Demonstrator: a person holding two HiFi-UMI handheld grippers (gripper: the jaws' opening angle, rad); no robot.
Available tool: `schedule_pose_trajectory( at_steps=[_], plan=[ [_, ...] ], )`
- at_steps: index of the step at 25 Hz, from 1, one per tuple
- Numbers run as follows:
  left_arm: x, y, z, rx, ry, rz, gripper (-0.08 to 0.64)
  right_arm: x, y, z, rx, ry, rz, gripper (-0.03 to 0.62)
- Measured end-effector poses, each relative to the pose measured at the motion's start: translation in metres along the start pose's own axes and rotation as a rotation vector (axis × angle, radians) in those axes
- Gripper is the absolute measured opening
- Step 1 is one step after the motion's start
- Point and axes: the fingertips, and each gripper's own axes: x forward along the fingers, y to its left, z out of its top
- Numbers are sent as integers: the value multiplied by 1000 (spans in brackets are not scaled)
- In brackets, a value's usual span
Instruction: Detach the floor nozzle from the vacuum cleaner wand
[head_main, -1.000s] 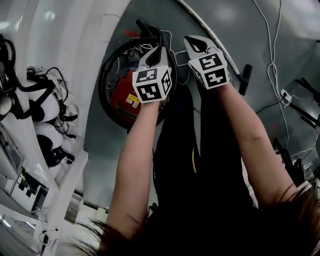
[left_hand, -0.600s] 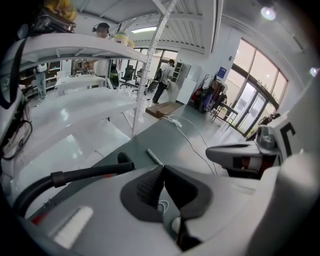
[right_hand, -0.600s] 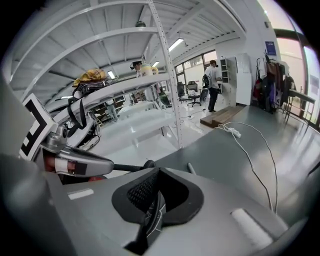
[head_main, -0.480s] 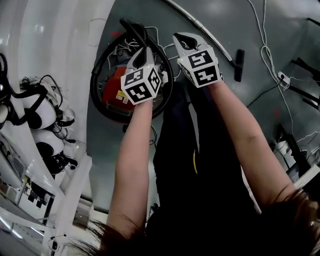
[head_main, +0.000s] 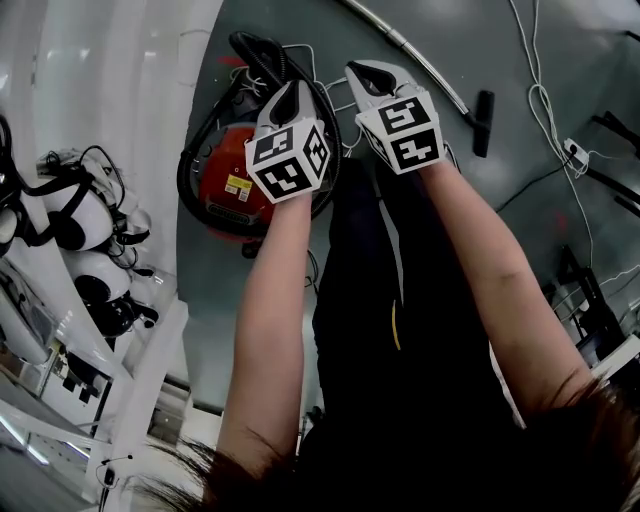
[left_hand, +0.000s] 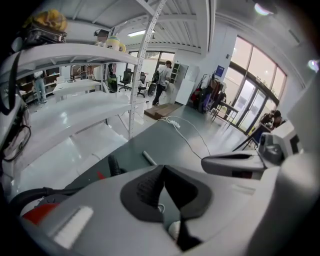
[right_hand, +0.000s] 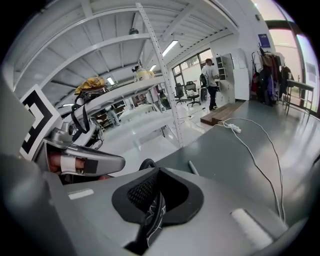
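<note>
The vacuum lies on the grey floor: a red body (head_main: 222, 190) ringed by a black hose (head_main: 200, 140), and a silver wand (head_main: 405, 48) that runs right to the black floor nozzle (head_main: 482, 122). Both grippers hang in the air above the vacuum, touching nothing. My left gripper (head_main: 292, 92) is over the hose loop, shut and empty. My right gripper (head_main: 362, 72) is beside it, short of the wand and well left of the nozzle, also shut and empty. The wand's tube (left_hand: 149, 158) shows past the left gripper (left_hand: 162, 172) in its view, and again as the tube (right_hand: 193, 167) past the right gripper (right_hand: 156, 192).
White shelving (head_main: 90, 130) with black-and-white headsets (head_main: 75, 215) stands at the left. White cables (head_main: 545, 110) and a power strip (right_hand: 229, 126) lie on the floor to the right. Dark stands (head_main: 590, 290) are at the far right. People stand far off in the hall.
Both grippers have drifted a little up and left in the head view, still side by side and shut. The head camera has shifted too, so the vacuum sits slightly higher in the picture.
</note>
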Motion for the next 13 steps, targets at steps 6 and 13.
schedule_pose_trajectory(
  at_steps=[6, 13],
  plan=[
    [-1, -2, -14, -5, 20, 12, 9, -1, 4, -4, 7, -2, 28, -5],
    [-4, -10, -21, 54, 42, -14, 9, -3, 13, -10, 16, 4, 41, -5]
  ],
)
